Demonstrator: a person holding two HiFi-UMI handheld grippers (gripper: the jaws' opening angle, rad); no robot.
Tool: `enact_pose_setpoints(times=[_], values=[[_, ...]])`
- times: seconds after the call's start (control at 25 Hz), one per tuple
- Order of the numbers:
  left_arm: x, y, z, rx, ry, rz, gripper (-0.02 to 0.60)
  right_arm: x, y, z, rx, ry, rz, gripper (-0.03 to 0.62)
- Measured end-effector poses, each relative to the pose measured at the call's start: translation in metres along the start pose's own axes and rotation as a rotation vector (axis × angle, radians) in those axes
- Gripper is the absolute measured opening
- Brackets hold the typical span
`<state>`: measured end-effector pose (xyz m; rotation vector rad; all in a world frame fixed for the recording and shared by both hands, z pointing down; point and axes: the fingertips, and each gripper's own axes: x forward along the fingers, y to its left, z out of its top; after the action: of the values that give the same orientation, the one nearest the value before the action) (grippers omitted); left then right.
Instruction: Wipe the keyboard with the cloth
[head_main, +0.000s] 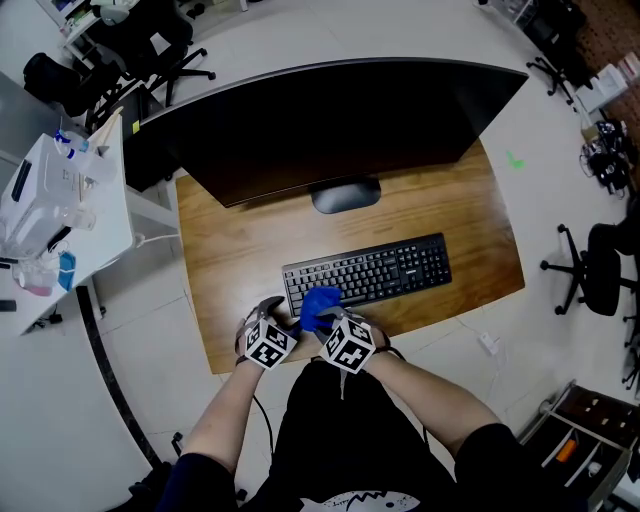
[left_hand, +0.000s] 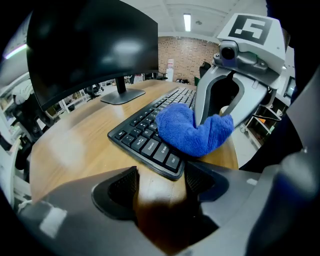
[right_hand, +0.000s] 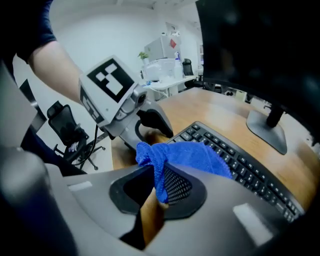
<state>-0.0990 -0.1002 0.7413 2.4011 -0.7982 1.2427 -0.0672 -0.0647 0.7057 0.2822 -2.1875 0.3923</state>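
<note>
The black keyboard (head_main: 390, 268) lies on the wooden desk (head_main: 240, 260) in front of the monitor. A blue cloth (head_main: 318, 303) is bunched on the keyboard's near left end. My right gripper (head_main: 327, 320) is shut on the cloth (right_hand: 190, 157), with a fold pinched between its jaws (right_hand: 157, 192). My left gripper (head_main: 272, 312) rests just left of it at the keyboard's left corner (left_hand: 145, 140). It (left_hand: 160, 182) stands open, and only bare wood shows between its jaws. In the left gripper view the cloth (left_hand: 190, 131) hangs under the right gripper (left_hand: 235, 75).
A large curved monitor (head_main: 330, 120) on an oval foot (head_main: 345, 195) stands behind the keyboard. A white side table (head_main: 60, 210) with bottles is at the left. Office chairs (head_main: 595, 265) stand at the right, off the desk.
</note>
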Motion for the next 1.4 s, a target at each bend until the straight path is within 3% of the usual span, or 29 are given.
enact_pose_setpoints(times=[0.32,0.64,0.8,1.08,1.28,1.4], values=[[-0.006,0.003,0.004,-0.018,-0.007,0.012,0.301,-0.054,-0.014,0.013,0.085,-0.140,-0.062,0.048],[-0.071,-0.009,0.074,-0.068,-0.241,0.078,0.298,-0.131,-0.003,-0.011,0.109,-0.260,-0.078,0.048],[-0.108,-0.037,0.110,-0.070,-0.336,0.090,0.298,-0.173,0.005,-0.025,0.163,-0.347,-0.088,0.048],[-0.169,-0.114,0.148,-0.027,-0.409,0.080,0.298,-0.250,0.024,-0.040,0.333,-0.507,-0.108,0.048],[-0.209,-0.160,0.137,0.084,-0.405,0.072,0.297,-0.289,0.055,-0.037,0.374,-0.609,-0.162,0.048],[-0.235,-0.180,0.125,0.098,-0.457,0.045,0.298,-0.308,0.082,-0.029,0.404,-0.680,-0.205,0.048]])
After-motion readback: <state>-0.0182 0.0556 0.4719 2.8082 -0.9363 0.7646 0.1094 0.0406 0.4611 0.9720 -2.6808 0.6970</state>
